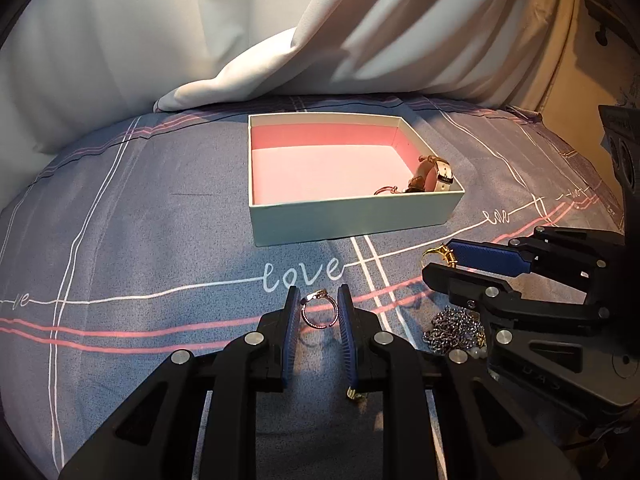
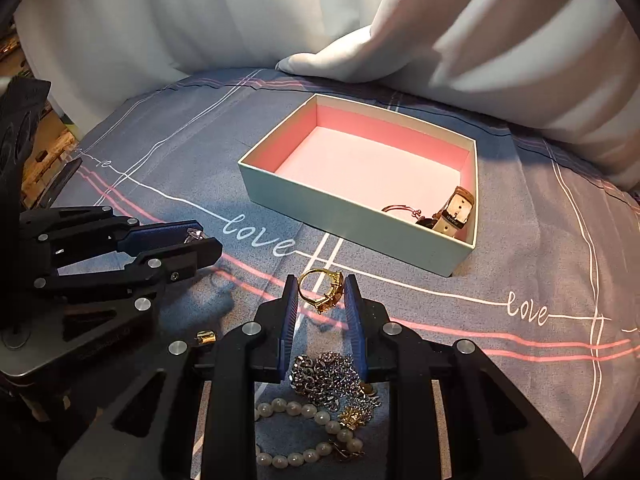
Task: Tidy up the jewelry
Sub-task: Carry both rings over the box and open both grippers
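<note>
My left gripper (image 1: 319,307) is shut on a rose-gold ring (image 1: 316,312) held just above the grey bedsheet. My right gripper (image 2: 321,294) is shut on a gold ring (image 2: 322,290) with a stone. An open box (image 1: 352,216) with a pink inside lies ahead on the sheet; it also shows in the right wrist view (image 2: 348,220). A watch (image 2: 454,210) and a hoop (image 2: 400,209) lie in its near right corner. The right gripper shows in the left wrist view (image 1: 444,260), to the right of my left gripper.
A silver chain (image 2: 326,376), a pearl bracelet (image 2: 308,428) and a small gold piece (image 2: 206,337) lie on the sheet under the right gripper. White pillows (image 1: 360,40) lie behind the box. The bed edge is at the far left of the right wrist view.
</note>
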`<state>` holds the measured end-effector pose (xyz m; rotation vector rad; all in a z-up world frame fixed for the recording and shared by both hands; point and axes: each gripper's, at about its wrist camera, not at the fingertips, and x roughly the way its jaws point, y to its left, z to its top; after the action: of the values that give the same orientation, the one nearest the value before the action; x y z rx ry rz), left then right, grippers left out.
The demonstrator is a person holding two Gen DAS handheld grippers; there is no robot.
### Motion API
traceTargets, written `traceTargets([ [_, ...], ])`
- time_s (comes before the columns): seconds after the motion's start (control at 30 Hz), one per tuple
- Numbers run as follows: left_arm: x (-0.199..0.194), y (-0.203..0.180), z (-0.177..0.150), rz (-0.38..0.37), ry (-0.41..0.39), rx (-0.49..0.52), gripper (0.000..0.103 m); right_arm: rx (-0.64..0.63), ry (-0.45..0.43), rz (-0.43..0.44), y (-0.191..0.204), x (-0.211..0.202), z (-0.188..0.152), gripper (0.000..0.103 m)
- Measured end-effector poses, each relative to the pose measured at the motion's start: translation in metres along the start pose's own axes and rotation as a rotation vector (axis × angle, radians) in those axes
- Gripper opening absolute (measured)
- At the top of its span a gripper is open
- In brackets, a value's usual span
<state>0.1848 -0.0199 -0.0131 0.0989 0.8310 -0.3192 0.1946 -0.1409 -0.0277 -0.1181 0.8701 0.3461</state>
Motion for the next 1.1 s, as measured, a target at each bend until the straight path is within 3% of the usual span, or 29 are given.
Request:
traceTargets([
  [0.23,-0.008,0.004,0.067,0.011,-0.113,-0.011,0.019,-0.006,-0.082,-0.038,-0.015,-0.005,0.051,0.024],
  [0.47,0.008,0.009,0.116,0.035,-0.127,-0.028,0.019,0.036,-0.117,-0.077,-0.037,0.007,0.095,0.025],
  [1.1,0.061,0.013,0.129,0.064,-0.031,-0.053,0.019,0.045,-0.057,-0.100,-0.053,0.041,0.099,0.025],
])
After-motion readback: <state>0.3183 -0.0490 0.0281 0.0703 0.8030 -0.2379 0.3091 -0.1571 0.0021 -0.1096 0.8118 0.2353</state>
